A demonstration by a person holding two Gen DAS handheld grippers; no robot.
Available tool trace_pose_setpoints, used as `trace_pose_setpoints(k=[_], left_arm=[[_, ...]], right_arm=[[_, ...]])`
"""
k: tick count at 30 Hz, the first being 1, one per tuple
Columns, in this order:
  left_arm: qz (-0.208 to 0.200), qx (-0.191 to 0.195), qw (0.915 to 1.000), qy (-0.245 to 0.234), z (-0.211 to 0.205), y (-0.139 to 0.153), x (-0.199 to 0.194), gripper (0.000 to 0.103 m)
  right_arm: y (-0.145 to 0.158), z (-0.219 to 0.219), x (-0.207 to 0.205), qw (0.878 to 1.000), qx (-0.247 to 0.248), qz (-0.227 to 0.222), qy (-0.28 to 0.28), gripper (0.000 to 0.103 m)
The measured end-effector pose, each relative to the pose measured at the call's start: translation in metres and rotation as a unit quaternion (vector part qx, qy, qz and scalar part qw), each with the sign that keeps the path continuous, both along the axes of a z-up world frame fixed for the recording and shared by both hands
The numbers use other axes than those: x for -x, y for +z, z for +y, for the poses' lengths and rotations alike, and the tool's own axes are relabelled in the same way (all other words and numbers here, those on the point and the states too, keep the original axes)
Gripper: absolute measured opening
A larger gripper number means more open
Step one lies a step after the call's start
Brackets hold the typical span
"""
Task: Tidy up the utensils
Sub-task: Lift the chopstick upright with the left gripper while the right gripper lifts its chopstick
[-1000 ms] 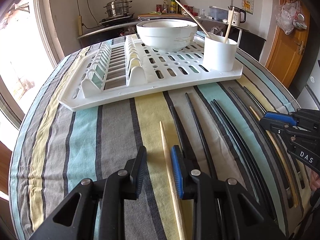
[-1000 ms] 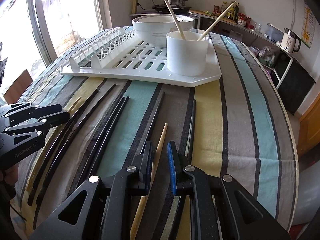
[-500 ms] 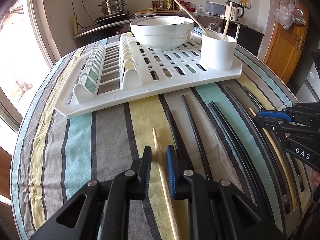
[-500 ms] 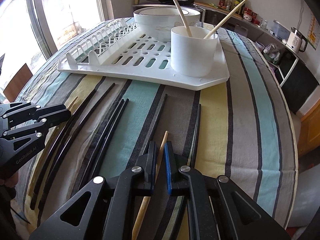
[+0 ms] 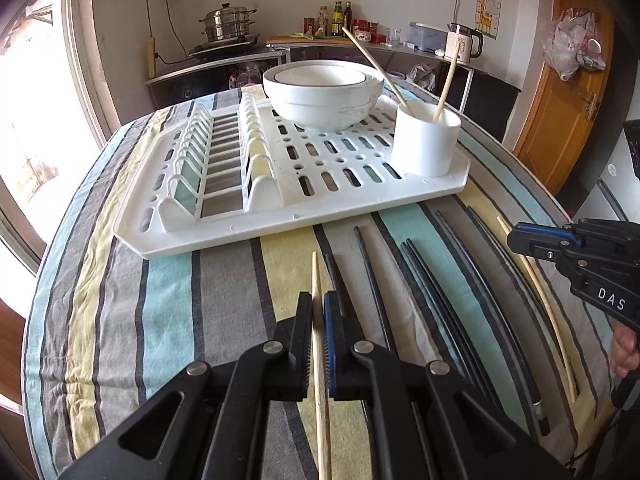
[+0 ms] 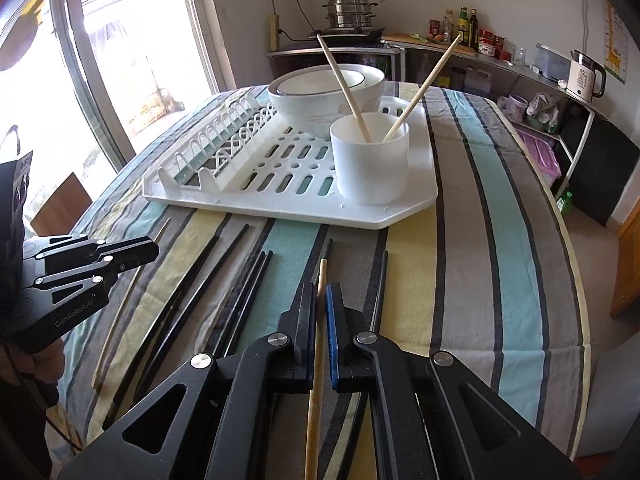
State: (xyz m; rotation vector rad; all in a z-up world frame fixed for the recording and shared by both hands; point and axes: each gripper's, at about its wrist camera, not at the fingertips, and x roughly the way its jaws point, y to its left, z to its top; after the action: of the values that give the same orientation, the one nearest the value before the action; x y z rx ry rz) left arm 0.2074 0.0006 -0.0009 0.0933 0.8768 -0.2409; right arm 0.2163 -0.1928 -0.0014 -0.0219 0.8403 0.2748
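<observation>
In the left wrist view my left gripper has its jaws closing tight on a wooden chopstick that lies along the striped cloth. In the right wrist view my right gripper likewise closes on a second wooden chopstick, raised a little off the cloth. Several black chopsticks lie side by side between the two. A white cup on the dish rack holds two wooden chopsticks. Each gripper shows at the edge of the other's view.
Stacked white bowls sit at the back of the rack, and empty plate slots fill its left part. The round table's edge curves close on the right. A counter with a pot, bottles and a kettle stands behind.
Both grippers have shut from partly open onto their wooden chopsticks. The right gripper has risen a little with its chopstick. The left has stayed about in place.
</observation>
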Motion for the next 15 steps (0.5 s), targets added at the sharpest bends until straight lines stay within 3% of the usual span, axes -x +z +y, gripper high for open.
trace_pose_setpoints(k=[8, 15], left_arm=[[-0.051, 0.029, 0.9982, 0.012, 0.014, 0.045, 0.007, 0.006], [-0.084, 0.059, 0.9945, 0.02, 0.025, 0.069, 0.014, 0.006]], right_arm=[[0.042, -0.017, 0.012, 0.996, -0.053, -0.066, -0.019, 0.005], [0.061, -0.017, 0.027, 0.992, -0.065, -0.108, -0.015, 0.005]])
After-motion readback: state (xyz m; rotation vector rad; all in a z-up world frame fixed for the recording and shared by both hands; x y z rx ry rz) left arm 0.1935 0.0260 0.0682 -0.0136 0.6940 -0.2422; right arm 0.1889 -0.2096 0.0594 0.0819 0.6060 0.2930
